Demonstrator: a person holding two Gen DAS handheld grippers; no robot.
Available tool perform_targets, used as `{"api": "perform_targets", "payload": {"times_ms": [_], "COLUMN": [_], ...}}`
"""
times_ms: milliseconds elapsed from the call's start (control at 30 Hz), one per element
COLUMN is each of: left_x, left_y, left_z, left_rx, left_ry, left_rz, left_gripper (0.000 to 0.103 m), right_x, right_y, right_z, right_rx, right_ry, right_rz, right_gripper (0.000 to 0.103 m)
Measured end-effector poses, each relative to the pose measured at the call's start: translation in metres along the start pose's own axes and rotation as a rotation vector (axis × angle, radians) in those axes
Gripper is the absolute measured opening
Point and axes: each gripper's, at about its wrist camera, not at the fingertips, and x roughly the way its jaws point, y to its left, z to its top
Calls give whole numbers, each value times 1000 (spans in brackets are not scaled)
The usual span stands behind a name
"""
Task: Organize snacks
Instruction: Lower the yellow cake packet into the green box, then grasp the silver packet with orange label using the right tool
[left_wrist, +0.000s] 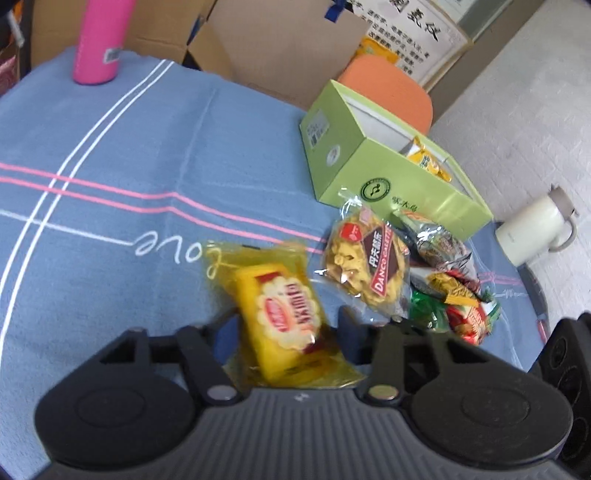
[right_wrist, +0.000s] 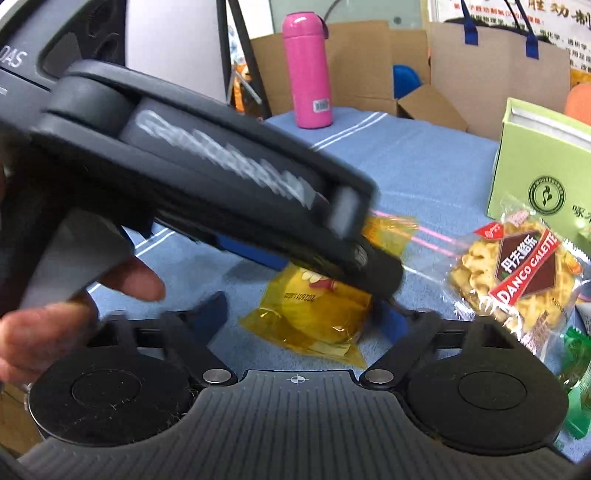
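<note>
Yellow snack packet (left_wrist: 286, 317) blurred, left gripper (left_wrist: 288, 325) half-hiding it

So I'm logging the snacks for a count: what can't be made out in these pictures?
- Box contents: left view, walls hide all but one yellow pack.
- Snack pile: left view, wrappers overlap, count unclear.
- Yellow packet: right view, left gripper covers its top; blurred in left view.
- Green wrapper: right view, cut by edge.
</note>
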Motion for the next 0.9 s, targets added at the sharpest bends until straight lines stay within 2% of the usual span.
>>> {"api": "perform_targets", "payload": {"times_ms": [67,133,267,367,533,600,700,767,800,833,900], "left_x": [-9,-17,-12,16,81,108,134,137,133,125,104], "left_y": [-6,-24,-75,-106,-122,-115,-103,-98,-96,-94,-94], "left_z": [2,18,81,131,180,186,190,191,192,191,189], "left_rx": [-17,9,123,184,199,171,149,143,133,117,106], "left_ry": [-27,-76,-172,-187,-127,-87,-59,-81,-108,-144,-200], "left_rz": [-48,-78,-105,-108,-67,-47,-57,-57,-46,-41,-67], "left_gripper": [31,31,31,31,31,31,31,37,57,67,67], "right_x": [-10,-26,-53,-60,-42,-25,-2,6,7,6,-5], "right_y": [-4,-7,-29,-69,-151,-177,-205,-216,-221,-225,-222], "right_z": [-3,3,45,87,133,139,137,132,131,131,127], "right_rx": [-13,-34,-126,-137,-29,17,72,92,111,127,131], "right_ry": [-28,-68,-197,-256,-222,-182,-128,-115,-114,-120,-146], "right_rz": [-12,-20,-133,-205,-211,-195,-160,-146,-133,-121,-129], "right_gripper": [39,38,38,39,39,39,39,43,49,56,64]}}
